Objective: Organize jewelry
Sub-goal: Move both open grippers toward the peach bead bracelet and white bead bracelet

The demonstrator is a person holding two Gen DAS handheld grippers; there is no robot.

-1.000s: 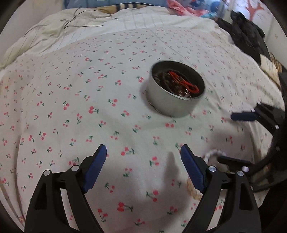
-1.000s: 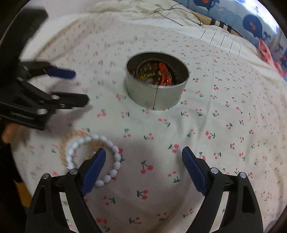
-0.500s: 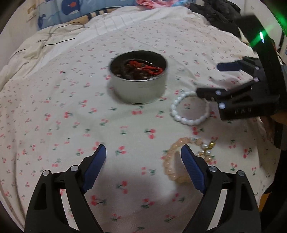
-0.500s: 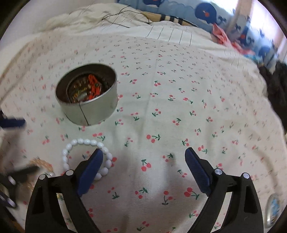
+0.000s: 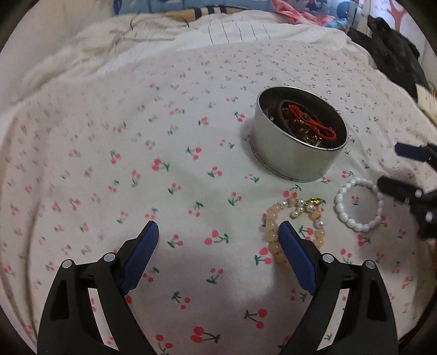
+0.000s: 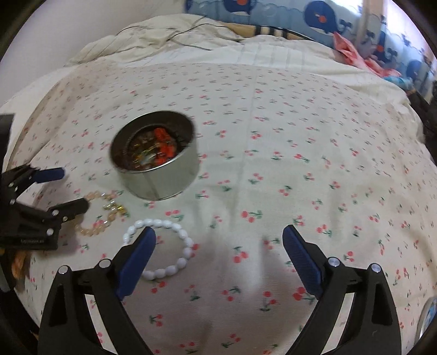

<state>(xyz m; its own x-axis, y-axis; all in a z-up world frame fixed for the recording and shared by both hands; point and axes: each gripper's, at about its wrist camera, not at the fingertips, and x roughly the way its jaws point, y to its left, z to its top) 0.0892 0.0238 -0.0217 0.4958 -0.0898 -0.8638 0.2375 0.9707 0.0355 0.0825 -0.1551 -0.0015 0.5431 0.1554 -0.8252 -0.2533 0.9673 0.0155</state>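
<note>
The bedsheet (image 5: 191, 153) is cream with small red cherries. The round tin (image 5: 292, 161) is silver, with a red cord (image 5: 314, 123) inside. One bracelet (image 5: 359, 203) is white, another (image 5: 275, 240) peach. Far pillows (image 6: 300, 16) show blue whales.

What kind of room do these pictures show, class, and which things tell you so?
Most likely a bedroom: a cherry-print white bedsheet covers a soft bed, a blue whale-pattern pillow lies at its head, and a rumpled cream quilt sits behind.

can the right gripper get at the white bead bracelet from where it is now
Probably yes. The right gripper is open and empty, and the white bead bracelet lies flat on the cherry-print sheet just ahead of its left finger, apart from the tin and the peach bracelet. Nothing covers it.
</note>
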